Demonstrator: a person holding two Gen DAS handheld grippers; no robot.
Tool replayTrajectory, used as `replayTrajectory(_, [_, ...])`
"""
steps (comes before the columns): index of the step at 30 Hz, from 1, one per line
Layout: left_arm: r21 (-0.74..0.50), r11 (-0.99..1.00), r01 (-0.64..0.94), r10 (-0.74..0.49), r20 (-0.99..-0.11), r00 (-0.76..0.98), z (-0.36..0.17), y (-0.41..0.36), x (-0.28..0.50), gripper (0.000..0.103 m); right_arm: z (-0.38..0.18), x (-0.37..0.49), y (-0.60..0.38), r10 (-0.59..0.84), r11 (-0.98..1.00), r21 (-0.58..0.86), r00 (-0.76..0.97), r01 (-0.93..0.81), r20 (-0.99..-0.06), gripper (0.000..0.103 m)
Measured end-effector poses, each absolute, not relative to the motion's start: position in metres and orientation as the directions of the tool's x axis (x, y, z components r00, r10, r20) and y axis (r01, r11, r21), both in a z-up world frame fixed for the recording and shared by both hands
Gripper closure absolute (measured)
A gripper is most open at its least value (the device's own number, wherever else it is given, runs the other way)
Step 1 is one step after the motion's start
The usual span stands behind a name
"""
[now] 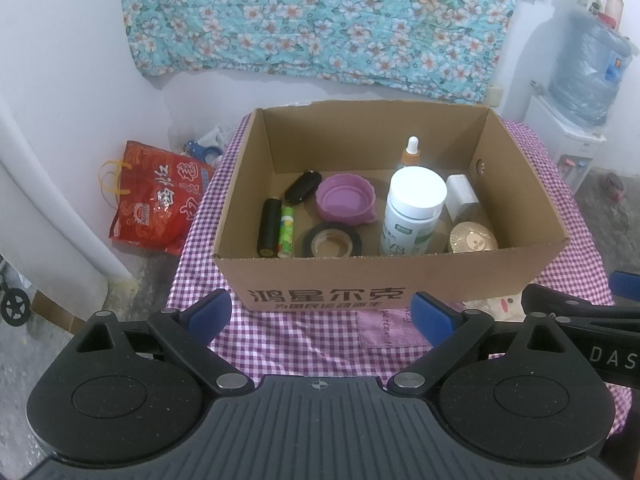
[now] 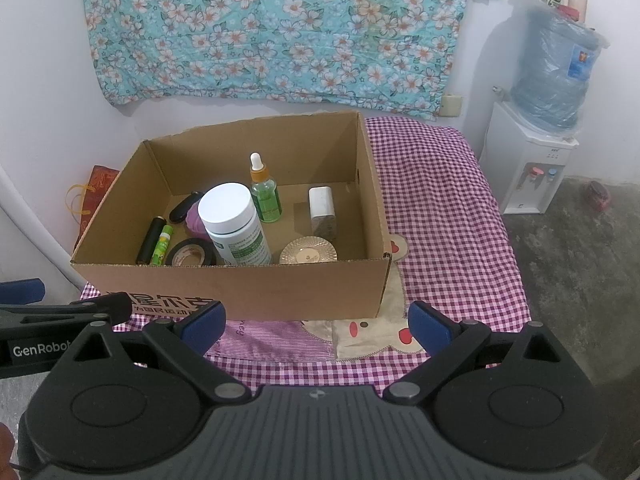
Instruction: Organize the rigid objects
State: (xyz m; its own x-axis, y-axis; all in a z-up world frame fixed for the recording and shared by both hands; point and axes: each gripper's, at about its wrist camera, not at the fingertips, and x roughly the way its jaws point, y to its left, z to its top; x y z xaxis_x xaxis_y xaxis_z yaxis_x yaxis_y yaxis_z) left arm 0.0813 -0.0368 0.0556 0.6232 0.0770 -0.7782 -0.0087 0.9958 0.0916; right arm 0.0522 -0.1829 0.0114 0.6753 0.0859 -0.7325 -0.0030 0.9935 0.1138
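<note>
My grippers' fingers (image 2: 430,326) have matt blue pads on black plastic arms with shiny metal pins. The cardboard box (image 1: 400,280) is plain matt brown, torn rough along its back edge. Inside it: a glossy white plastic bottle (image 1: 414,210), a dull black tape roll (image 1: 332,241), and a shiny gold lid (image 1: 473,240). The checked tablecloth (image 2: 440,200) is soft woven cloth.

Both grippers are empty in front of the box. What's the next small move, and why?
Probably ease the left gripper forward over the box toward the tape. It lies flat near the front wall, and both grippers are open and short of the box.
</note>
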Motion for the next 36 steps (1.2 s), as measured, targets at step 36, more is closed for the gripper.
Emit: replayTrajectory(36, [0.097,0.995,-0.011,0.082,-0.774,0.628,0.0549,-0.0391,0.0808,0.007,0.0117,0.0524,-0.1832,0.087,0.993,0.115,0.676,-0.003,-0.732,0.003])
